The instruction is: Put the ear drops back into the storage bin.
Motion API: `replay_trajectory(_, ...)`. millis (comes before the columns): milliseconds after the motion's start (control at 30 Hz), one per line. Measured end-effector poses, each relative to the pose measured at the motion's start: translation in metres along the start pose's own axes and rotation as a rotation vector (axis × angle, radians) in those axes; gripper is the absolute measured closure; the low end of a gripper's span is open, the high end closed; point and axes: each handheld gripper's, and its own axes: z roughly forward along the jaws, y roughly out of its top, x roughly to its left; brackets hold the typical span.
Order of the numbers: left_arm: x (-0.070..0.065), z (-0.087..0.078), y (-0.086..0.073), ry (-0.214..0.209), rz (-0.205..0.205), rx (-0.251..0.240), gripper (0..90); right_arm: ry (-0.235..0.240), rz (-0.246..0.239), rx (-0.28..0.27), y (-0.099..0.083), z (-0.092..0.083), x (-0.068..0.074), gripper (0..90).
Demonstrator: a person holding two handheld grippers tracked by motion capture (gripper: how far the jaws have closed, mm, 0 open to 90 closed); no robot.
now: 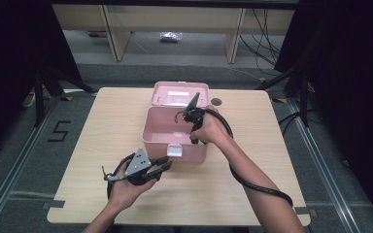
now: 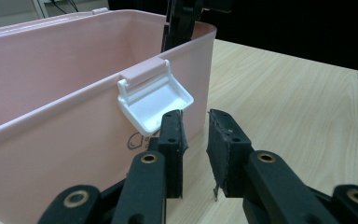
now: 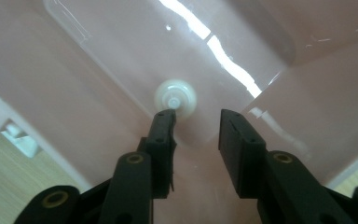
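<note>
A pink plastic box (image 1: 194, 151) stands open in the middle of the wooden table (image 1: 272, 141), its lid (image 1: 171, 92) leaning back. My right gripper (image 1: 183, 116) reaches down inside it, jaws open. In the right gripper view a small white round piece (image 3: 175, 98) lies on the box floor (image 3: 98, 60) just beyond my right gripper (image 3: 198, 123), near one jaw tip and not held. My left gripper (image 1: 167, 165) sits low at the box's front wall (image 2: 51, 135). In the left gripper view it (image 2: 196, 123) is open and empty, one jaw tip just under the white latch (image 2: 154, 100).
A dark round hole (image 1: 216, 101) marks the table behind the box on the right. The right gripper's cable (image 1: 257, 187) trails over the table's front right. Bare tabletop (image 1: 107, 126) lies left of the box. Wooden shelving legs (image 1: 116, 34) stand beyond the table.
</note>
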Motion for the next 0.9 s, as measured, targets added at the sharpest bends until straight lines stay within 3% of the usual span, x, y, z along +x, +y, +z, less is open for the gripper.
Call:
replay_trajectory(33, 0.0, 0.0, 0.0, 0.001, 0.0, -0.001, 74.1, 0.013, 0.044, -0.003, 0.0, -0.002, 0.003, 65.4)
replay_trajectory(100, 0.0, 0.0, 0.0, 0.001, 0.001, -0.001, 74.1, 0.02, 0.067, -0.002, 0.0, -0.005, 0.005, 65.2)
replay_trajectory(400, -0.001, 0.003, 0.004, -0.002, 0.006, -0.006, 79.0, 0.035, 0.074, -0.075, -0.002, -0.023, -0.002, 67.2)
replay_trajectory(600, -0.001, 0.005, 0.008, -0.015, -0.006, -0.001, 88.7, 0.039, 0.135, -0.142, -0.001, -0.038, -0.013, 74.6)
replay_trajectory(733, 0.0, 0.008, 0.011, -0.034, -0.032, -0.005, 89.5, 0.04, 0.164, -0.174, -0.002, -0.046, -0.022, 78.7)
replay_trajectory(900, 0.0, 0.01, 0.014, -0.021, -0.016, -0.008, 89.5, 0.038, 0.173, -0.216, -0.004, -0.052, -0.031, 84.9)
